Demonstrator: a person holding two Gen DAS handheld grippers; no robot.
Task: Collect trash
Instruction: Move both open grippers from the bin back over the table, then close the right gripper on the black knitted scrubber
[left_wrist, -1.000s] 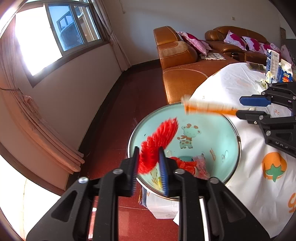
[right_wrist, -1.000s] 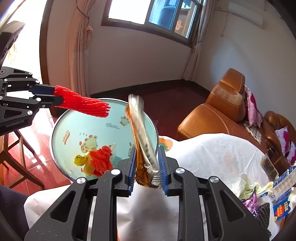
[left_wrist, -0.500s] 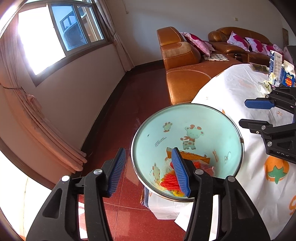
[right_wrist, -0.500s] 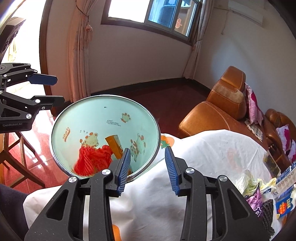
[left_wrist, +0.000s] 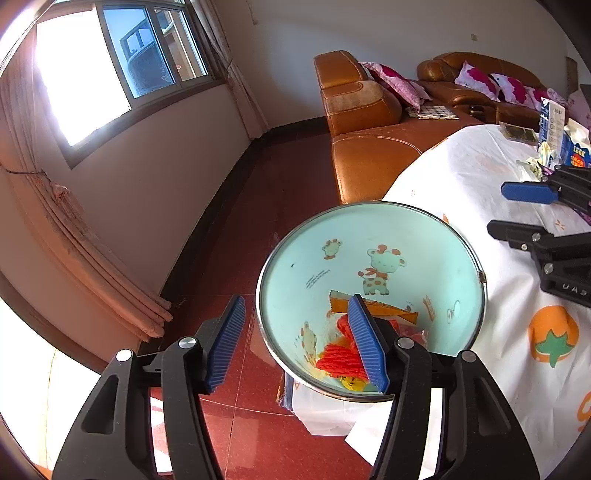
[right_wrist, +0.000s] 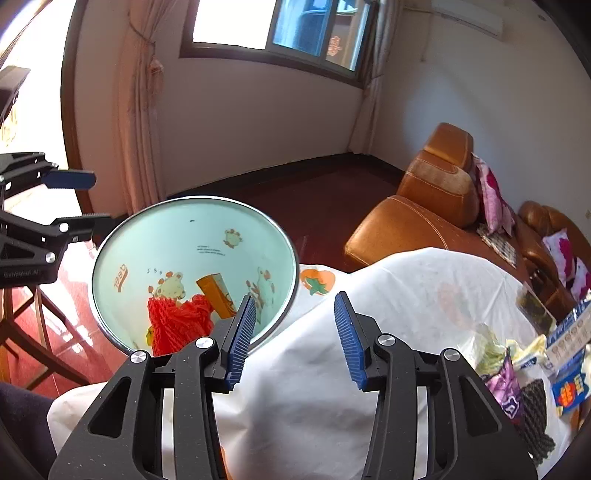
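Observation:
A mint-green trash bin (left_wrist: 369, 229) with cartoon animals stands beside the table; it also shows in the right wrist view (right_wrist: 155, 229). Inside lie a red mesh net (right_wrist: 177, 325) and an orange wrapper (right_wrist: 218, 291), also seen in the left wrist view as the net (left_wrist: 340, 360) and the wrapper (left_wrist: 373, 308). My left gripper (left_wrist: 297, 343) is open and empty above the bin's near rim. My right gripper (right_wrist: 293, 332) is open and empty over the table edge next to the bin. More trash (right_wrist: 517, 365) lies at the table's right.
The table has a white cloth (right_wrist: 369, 295) with orange fruit prints. A blue carton (left_wrist: 550, 122) and wrappers sit at its far end. An orange leather sofa (left_wrist: 365, 110) stands behind. A wooden stool (right_wrist: 33, 332) is left of the bin. The floor is red tile.
Both grippers opened and dropped their loads: the red net and the orange wrapper now lie in the bin. Both grippers have drawn back a little.

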